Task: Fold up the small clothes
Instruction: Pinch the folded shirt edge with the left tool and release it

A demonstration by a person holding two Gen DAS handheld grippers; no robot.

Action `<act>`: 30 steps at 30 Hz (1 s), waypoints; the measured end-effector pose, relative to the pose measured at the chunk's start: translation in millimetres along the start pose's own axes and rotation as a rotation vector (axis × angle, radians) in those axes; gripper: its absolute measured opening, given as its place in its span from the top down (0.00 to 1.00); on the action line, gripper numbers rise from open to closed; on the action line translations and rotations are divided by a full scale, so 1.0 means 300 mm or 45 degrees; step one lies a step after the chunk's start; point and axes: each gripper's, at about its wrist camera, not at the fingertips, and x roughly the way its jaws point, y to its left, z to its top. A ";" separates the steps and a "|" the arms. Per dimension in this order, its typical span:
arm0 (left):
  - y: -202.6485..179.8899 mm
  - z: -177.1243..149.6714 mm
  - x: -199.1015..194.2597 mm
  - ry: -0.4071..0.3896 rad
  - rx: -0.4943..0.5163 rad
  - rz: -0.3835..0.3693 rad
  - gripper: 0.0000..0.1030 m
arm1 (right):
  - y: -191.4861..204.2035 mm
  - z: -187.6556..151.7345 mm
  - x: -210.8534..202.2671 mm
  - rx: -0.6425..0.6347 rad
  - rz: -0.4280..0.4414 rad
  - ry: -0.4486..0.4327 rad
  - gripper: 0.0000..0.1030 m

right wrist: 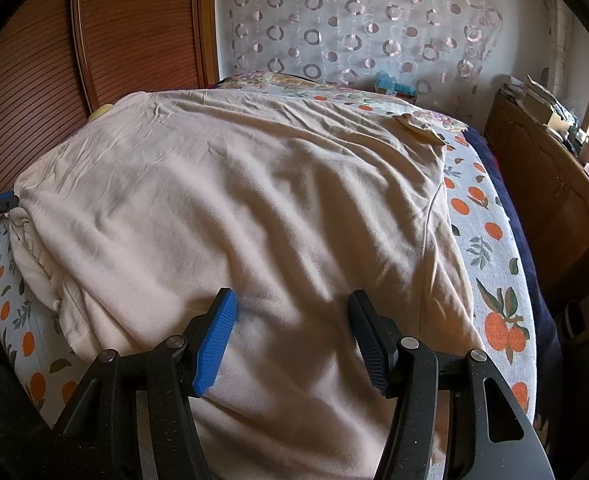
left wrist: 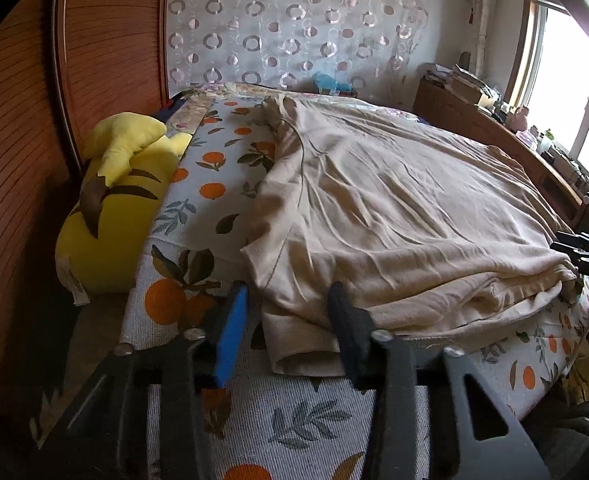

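Two spread grippers, left gripper (left wrist: 290, 300) and right gripper (right wrist: 292, 308), over one beige garment (right wrist: 234, 208).

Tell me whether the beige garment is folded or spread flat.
Partly folded. The beige garment shows stacked layers along its near edge, while its top lies broad on the orange-print sheet. Both claws are open.
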 end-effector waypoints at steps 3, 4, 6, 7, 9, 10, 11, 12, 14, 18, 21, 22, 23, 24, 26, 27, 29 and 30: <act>-0.010 -0.002 0.002 -0.001 0.049 0.005 0.90 | 0.000 0.000 -0.001 0.000 0.000 0.000 0.41; -0.013 -0.001 0.001 -0.005 0.055 -0.002 0.92 | 0.001 -0.001 -0.001 0.000 0.000 0.000 0.41; -0.008 0.004 -0.002 -0.013 0.032 -0.026 0.94 | 0.002 -0.001 -0.001 0.000 0.000 0.000 0.41; -0.010 0.008 -0.010 -0.030 0.026 -0.035 0.94 | 0.001 -0.001 -0.002 0.000 0.001 0.000 0.41; -0.021 0.021 -0.046 -0.098 0.025 -0.066 0.94 | 0.001 -0.001 -0.002 -0.001 0.000 0.000 0.41; -0.032 0.032 -0.070 -0.134 0.034 -0.086 0.94 | 0.002 -0.002 -0.002 0.000 0.001 0.000 0.41; -0.041 0.041 -0.084 -0.155 0.046 -0.095 0.94 | 0.000 -0.001 -0.002 -0.001 0.001 0.000 0.41; -0.054 0.052 -0.106 -0.191 0.067 -0.093 0.94 | 0.002 -0.003 -0.002 -0.001 0.001 0.000 0.41; -0.075 0.068 -0.141 -0.249 0.097 -0.098 0.94 | 0.002 -0.004 -0.002 -0.001 0.002 0.000 0.41; -0.107 0.108 -0.173 -0.302 0.122 -0.129 0.95 | 0.001 -0.003 -0.002 -0.001 0.002 0.000 0.41; -0.133 0.140 -0.177 -0.320 0.132 -0.160 0.95 | -0.001 -0.002 -0.003 -0.003 0.003 -0.001 0.41; -0.142 0.147 -0.179 -0.324 0.136 -0.170 0.95 | -0.001 -0.003 -0.003 -0.002 0.003 -0.001 0.41; -0.154 0.159 -0.180 -0.332 0.149 -0.174 0.95 | -0.001 -0.003 -0.003 -0.002 0.003 -0.001 0.41; -0.164 0.170 -0.181 -0.337 0.163 -0.172 0.95 | -0.002 -0.003 -0.003 -0.003 0.003 0.000 0.41; -0.184 0.183 -0.179 -0.326 0.194 -0.139 0.95 | -0.002 -0.003 -0.003 -0.003 0.004 0.000 0.41; -0.184 0.181 -0.178 -0.315 0.199 -0.126 0.95 | -0.002 -0.003 -0.004 -0.003 0.003 -0.001 0.41; -0.171 0.170 -0.161 -0.260 0.192 -0.085 0.95 | 0.000 -0.004 -0.004 -0.004 0.001 -0.002 0.41; -0.162 0.159 -0.154 -0.238 0.185 -0.054 0.95 | 0.002 -0.002 -0.004 -0.003 0.000 -0.002 0.41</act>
